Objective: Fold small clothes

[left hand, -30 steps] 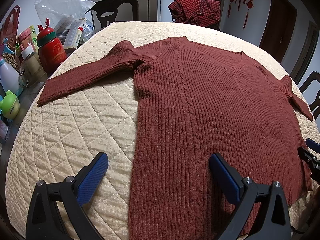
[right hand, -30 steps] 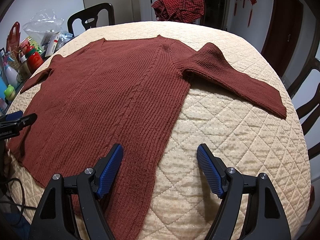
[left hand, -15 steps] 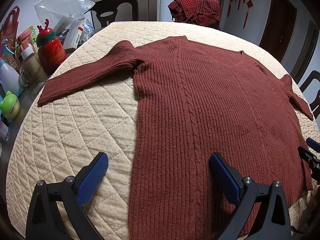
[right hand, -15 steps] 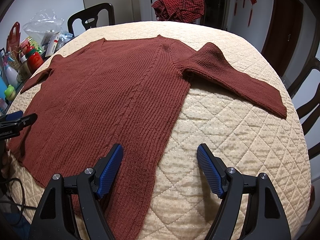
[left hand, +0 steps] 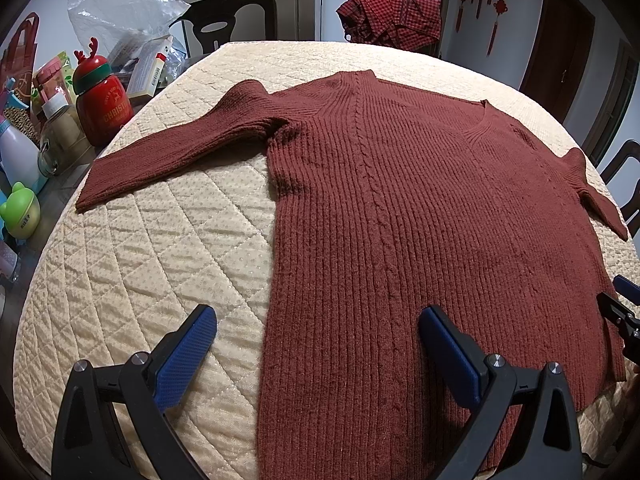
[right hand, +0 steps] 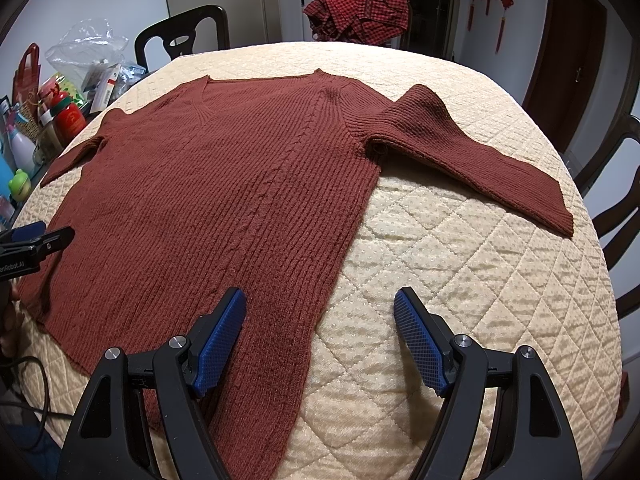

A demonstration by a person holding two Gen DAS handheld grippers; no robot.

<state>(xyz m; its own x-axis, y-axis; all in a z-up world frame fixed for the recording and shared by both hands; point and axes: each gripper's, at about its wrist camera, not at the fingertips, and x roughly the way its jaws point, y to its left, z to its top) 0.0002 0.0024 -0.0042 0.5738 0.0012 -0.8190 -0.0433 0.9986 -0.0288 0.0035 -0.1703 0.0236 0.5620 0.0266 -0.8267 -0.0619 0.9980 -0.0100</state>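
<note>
A dark red ribbed sweater [left hand: 420,208] lies flat and spread out on the cream quilted table cover, neckline away from me, both sleeves out to the sides. It also shows in the right wrist view [right hand: 224,200]. My left gripper [left hand: 316,344] is open and empty, hovering over the sweater's lower left hem edge. My right gripper [right hand: 320,328] is open and empty over the lower right hem edge. The left sleeve [left hand: 172,156] and the right sleeve [right hand: 472,156] lie flat.
Bottles, a red reindeer flask [left hand: 102,94], a green cup and a plastic bag crowd the left table edge. A red checked garment [left hand: 390,18] hangs on a far chair. Dark chairs [right hand: 624,208] stand around the quilted table [left hand: 160,264].
</note>
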